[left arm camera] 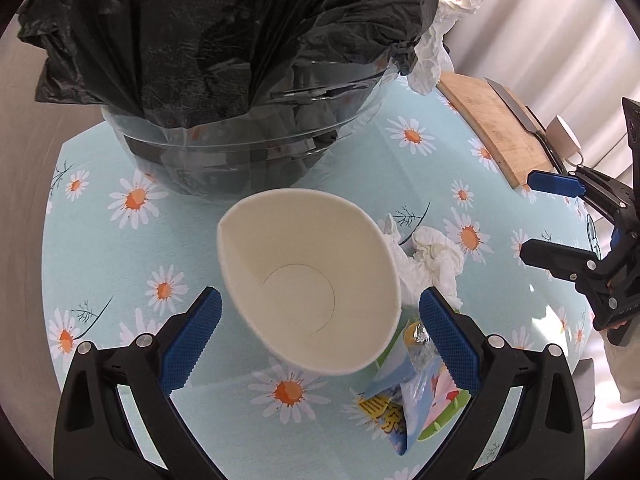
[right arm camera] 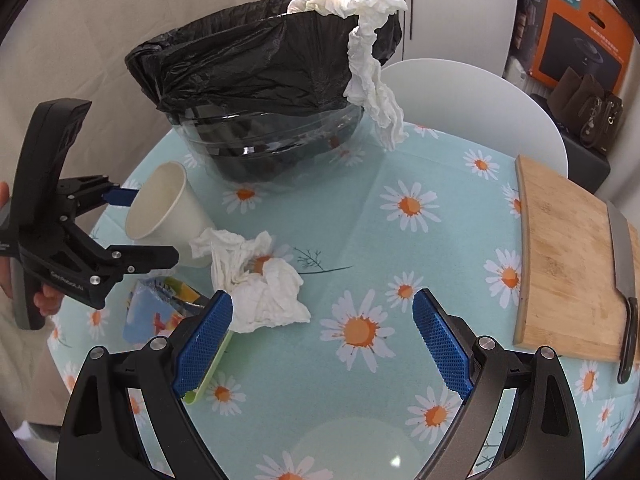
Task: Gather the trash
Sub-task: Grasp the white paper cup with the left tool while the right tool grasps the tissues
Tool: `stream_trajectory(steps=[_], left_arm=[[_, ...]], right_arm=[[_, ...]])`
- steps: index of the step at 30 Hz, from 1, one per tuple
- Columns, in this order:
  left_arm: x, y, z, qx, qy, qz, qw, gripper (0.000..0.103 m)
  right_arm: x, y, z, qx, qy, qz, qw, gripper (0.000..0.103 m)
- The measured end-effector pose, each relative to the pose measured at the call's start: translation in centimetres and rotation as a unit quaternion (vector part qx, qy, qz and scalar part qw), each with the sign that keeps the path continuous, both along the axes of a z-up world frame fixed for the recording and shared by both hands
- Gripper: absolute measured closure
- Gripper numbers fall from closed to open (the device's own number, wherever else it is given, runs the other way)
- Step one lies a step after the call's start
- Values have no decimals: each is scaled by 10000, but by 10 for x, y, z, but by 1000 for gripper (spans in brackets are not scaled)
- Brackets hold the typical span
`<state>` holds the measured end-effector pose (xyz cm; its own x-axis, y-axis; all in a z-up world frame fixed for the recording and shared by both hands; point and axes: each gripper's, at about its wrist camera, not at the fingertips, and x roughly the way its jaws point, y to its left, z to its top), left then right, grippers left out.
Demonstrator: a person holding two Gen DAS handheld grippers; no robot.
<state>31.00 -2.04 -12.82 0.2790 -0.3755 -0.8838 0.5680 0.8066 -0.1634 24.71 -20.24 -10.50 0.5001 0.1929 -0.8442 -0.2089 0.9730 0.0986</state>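
Left claw (left arm camera: pixel 320 340) spread around the tipped white paper cup (left arm camera: pixel 308 284), lying at 6 o'clock of the black-lined clear bin (left arm camera: pixel 224 92). Right claw (right arm camera: pixel 322 340) spread, empty. Risk: thin wall crushes or slips out.

The left wrist camera looks closely down past its fingers (left arm camera: pixel 200 332) toward the lined bin (left arm camera: pixel 224 80) beyond the tips. The right wrist camera, off to the side, faces the same bin (right arm camera: pixel 272 80). Both share the paper cup (left arm camera: pixel 308 280) (right arm camera: pixel 168 208) and crumpled tissue (left arm camera: pixel 432 264) (right arm camera: pixel 260 280).
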Motion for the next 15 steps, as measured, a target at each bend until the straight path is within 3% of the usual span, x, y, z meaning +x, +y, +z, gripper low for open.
stream_trajectory(steps=[5, 7, 9, 15], left_arm=[[14, -1, -12, 133, -73, 120, 9998, 6], [18, 4, -13, 34, -12, 167, 9999, 11], [21, 12, -14, -24, 67, 217, 9997, 30], [21, 30, -11, 37, 180, 260, 9995, 54]], right_arm=[[16, 8, -14, 45, 198, 173, 9996, 16], [22, 13, -19, 44, 265, 286, 9992, 16], [26, 19, -22, 57, 316, 411, 9986, 16], [43, 40, -31, 265, 443, 729, 9960, 16]])
